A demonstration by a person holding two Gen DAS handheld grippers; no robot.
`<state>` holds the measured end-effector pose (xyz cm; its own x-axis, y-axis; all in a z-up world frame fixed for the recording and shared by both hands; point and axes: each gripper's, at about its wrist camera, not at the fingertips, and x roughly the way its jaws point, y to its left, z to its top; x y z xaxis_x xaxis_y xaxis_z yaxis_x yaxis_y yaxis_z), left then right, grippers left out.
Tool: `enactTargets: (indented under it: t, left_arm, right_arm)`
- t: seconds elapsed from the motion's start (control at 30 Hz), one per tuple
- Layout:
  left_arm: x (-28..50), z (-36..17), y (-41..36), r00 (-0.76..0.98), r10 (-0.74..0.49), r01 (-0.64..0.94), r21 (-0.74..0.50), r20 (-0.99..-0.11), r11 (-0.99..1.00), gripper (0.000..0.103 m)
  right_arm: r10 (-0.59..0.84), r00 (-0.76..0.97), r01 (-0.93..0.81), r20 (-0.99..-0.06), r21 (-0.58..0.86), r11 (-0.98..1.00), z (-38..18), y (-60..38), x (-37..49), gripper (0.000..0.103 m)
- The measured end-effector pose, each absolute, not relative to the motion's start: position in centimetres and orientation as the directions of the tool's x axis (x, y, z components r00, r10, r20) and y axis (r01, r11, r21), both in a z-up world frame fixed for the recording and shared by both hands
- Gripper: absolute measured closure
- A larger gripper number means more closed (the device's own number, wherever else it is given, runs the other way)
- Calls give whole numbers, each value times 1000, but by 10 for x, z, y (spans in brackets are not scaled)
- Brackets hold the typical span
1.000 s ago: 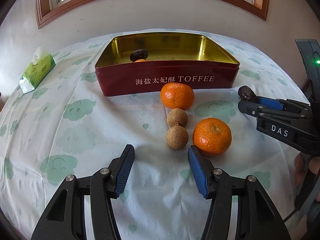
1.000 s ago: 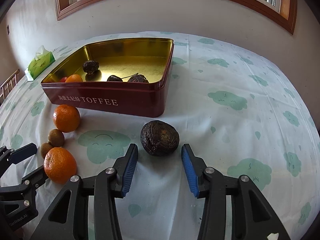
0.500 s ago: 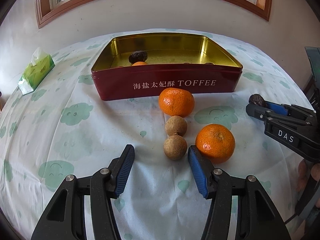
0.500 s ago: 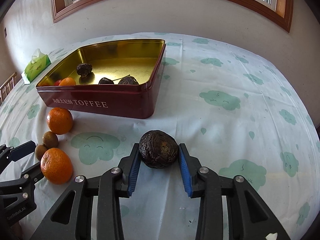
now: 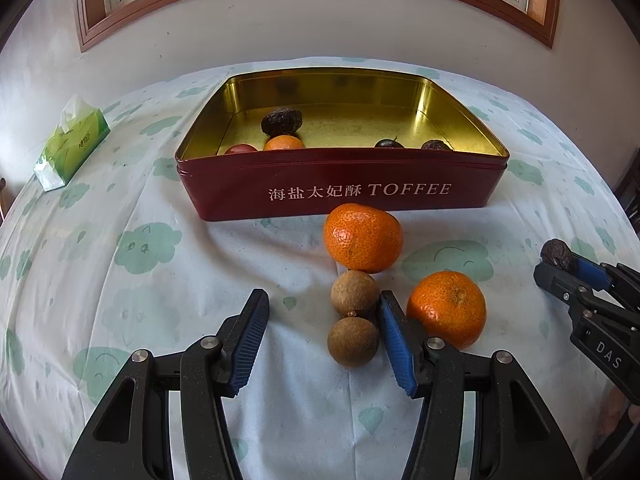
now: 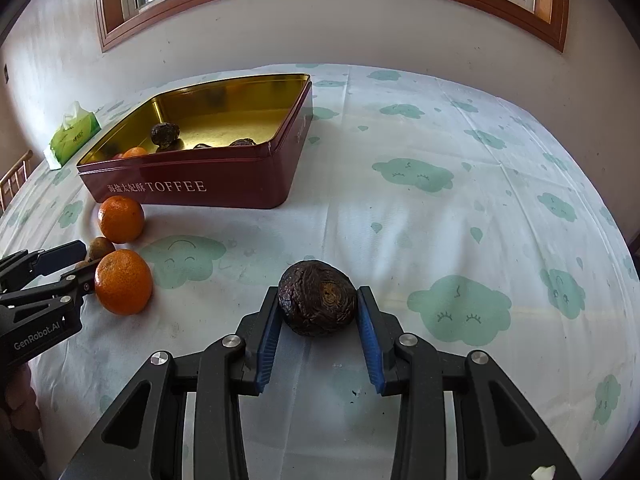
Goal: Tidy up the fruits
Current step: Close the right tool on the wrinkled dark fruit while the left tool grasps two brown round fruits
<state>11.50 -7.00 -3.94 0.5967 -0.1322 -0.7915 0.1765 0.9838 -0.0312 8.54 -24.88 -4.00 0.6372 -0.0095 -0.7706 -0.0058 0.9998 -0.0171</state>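
My left gripper (image 5: 323, 308) is open on the cloud-print cloth. Two brown longans (image 5: 354, 294) (image 5: 353, 342) lie between its fingers, close against the right one. One orange (image 5: 363, 237) sits just beyond them and another (image 5: 447, 310) lies outside the right finger. My right gripper (image 6: 318, 300) is shut on a dark wrinkled fruit (image 6: 318, 298), with both blue pads pressed to its sides; whether it rests on the cloth I cannot tell. The red TOFFEE tin (image 5: 340, 192) stands open behind and holds several fruits.
A green tissue box (image 5: 72, 142) lies at the far left of the table. A white wall with a wood-framed window rises behind the tin. In the right wrist view the left gripper (image 6: 86, 261) reaches in beside the near orange (image 6: 124, 282).
The right gripper's fingers closed onto the dark fruit. The left gripper slid forward, so both longans now lie between its fingers instead of ahead of them.
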Motion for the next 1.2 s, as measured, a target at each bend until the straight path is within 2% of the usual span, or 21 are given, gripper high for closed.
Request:
enactTargets:
  t: [0.17, 0.23, 0.3, 0.5, 1.2]
  left_arm:
    - [113, -40, -70, 607, -134, 182, -28, -783, 983, 50]
    - [111, -39, -73, 608, -147, 204, -26, -780, 979, 62]
    - [108, -39, -77, 612, -149, 220, -14, -777, 975, 68]
    - [104, -38, -80, 617, -156, 239, -5, -771, 971, 78]
    - [101, -37, -66, 602, -187, 230, -56, -776, 972, 78]
  right_arm:
    - [-9, 637, -6, -771, -17, 1000, -40, -249, 85, 68]
    - [-9, 637, -6, -771, -17, 1000, -40, -249, 85, 68]
    - [-10, 637, -6, -771, -17, 1000, -40, -249, 86, 68]
    - [-10, 637, -6, -771, -17, 1000, -40, -249, 86, 68]
    - [-10, 637, -6, -771, -18, 1000, -40, -248, 85, 68]
